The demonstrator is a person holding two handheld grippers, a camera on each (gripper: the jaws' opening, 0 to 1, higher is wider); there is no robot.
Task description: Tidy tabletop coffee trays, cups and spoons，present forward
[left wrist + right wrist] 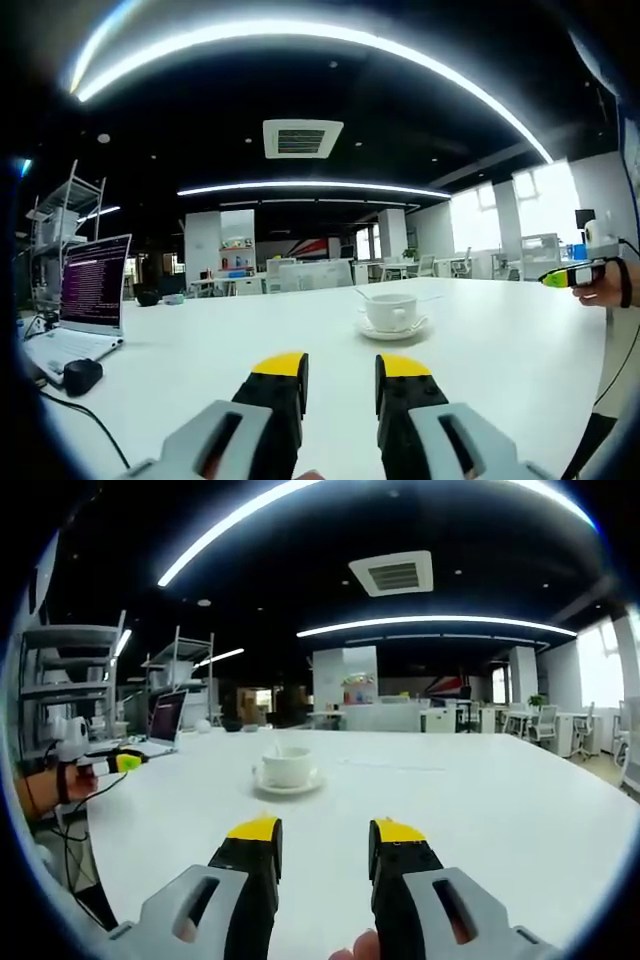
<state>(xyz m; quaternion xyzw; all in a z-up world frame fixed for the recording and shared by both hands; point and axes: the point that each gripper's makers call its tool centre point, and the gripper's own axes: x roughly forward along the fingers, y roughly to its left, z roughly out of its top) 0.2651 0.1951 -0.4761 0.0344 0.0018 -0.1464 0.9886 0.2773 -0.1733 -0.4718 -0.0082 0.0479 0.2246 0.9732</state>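
Currently you are holding both tools low over the white worktop (500,360), and neither is touching anything. Your left hand-held gripper (341,367) is showing its yellow-tipped jaws spread, with only bare worktop between them. Your right hand-held gripper (321,832) is spread in the same way and is gripping nothing.

In the left gripper view, the cup (390,311) is sitting on its saucer (392,329) ahead of the jaws and a little to the right, well apart from them. A spoon (365,295) is leaning in the cup. In the right gripper view, the cup is standing ahead and slightly left of the jaws.

A laptop (88,297) is standing open at the left of the left gripper view, with a mouse (81,376) near it. Your other hand-held gripper is poking in at that view's right edge, over the worktop's far side.
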